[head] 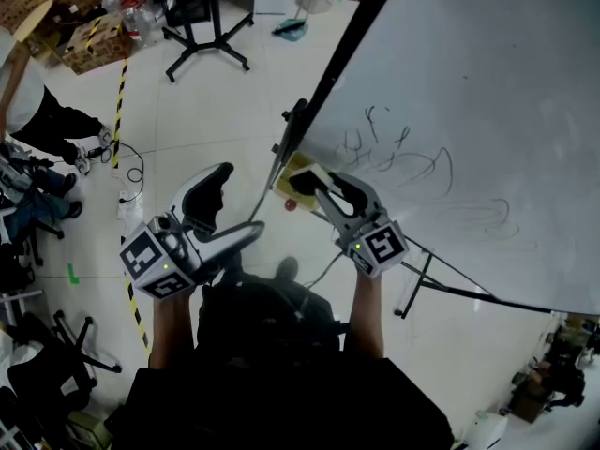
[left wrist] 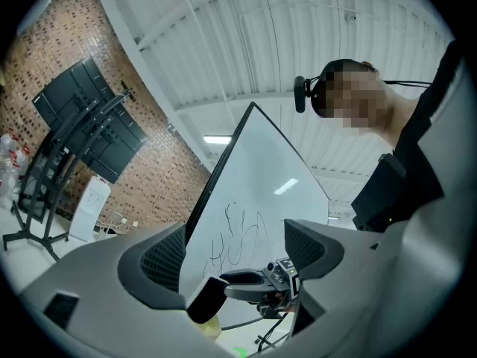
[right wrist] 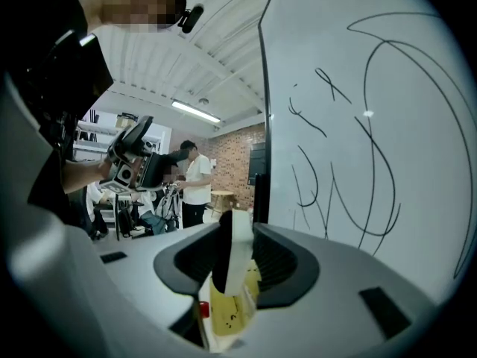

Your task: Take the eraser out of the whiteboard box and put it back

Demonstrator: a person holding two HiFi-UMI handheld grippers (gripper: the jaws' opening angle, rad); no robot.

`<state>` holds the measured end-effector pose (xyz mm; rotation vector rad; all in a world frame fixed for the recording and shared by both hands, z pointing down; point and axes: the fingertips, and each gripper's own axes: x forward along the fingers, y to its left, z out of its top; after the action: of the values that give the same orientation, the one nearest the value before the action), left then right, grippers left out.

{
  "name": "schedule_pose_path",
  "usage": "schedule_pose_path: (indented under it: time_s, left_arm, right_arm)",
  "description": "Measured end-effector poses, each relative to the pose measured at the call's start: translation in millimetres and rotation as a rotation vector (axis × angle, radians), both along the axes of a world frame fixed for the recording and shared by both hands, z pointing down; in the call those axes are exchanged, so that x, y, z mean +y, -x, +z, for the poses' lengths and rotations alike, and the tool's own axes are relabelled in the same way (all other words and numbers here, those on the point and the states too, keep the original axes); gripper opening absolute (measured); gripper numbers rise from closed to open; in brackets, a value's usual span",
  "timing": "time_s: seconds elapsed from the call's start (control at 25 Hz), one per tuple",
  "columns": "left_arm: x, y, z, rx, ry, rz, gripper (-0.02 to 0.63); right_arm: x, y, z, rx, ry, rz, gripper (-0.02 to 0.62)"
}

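Note:
The eraser (right wrist: 228,253), a black and white block, stands on edge between the pads of my right gripper (right wrist: 235,258), which is shut on it. Just below it sits the yellow whiteboard box (right wrist: 227,313). In the head view the box (head: 294,180) hangs at the lower left edge of the whiteboard (head: 469,111), with the right gripper (head: 323,187) and eraser (head: 316,176) over it. My left gripper (head: 240,200) hovers open and holds nothing, to the left of the board. From the left gripper view, between its open jaws (left wrist: 238,258), the eraser (left wrist: 206,299) shows in the right gripper.
The whiteboard carries black scribbles (head: 398,157) and stands on a thin black frame (head: 441,275). A black wheeled stand (head: 202,40) is on the floor behind, with yellow-black tape (head: 120,92) and cables to the left. People (right wrist: 195,181) stand farther off.

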<state>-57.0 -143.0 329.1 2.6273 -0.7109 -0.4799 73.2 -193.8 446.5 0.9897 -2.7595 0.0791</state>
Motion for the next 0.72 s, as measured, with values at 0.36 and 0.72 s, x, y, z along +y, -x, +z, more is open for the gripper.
schedule_pose_path:
  time_s: [0.36, 0.72]
  left_arm:
    - [-3, 2, 5, -0.001, 0.013, -0.010, 0.414]
    - [-4, 4, 8, -0.013, 0.018, -0.017, 0.414]
  right_arm:
    - [-1, 3, 30, 0.052, 0.032, -0.017, 0.158]
    - [-1, 8, 55, 0.099, 0.052, -0.035, 0.158]
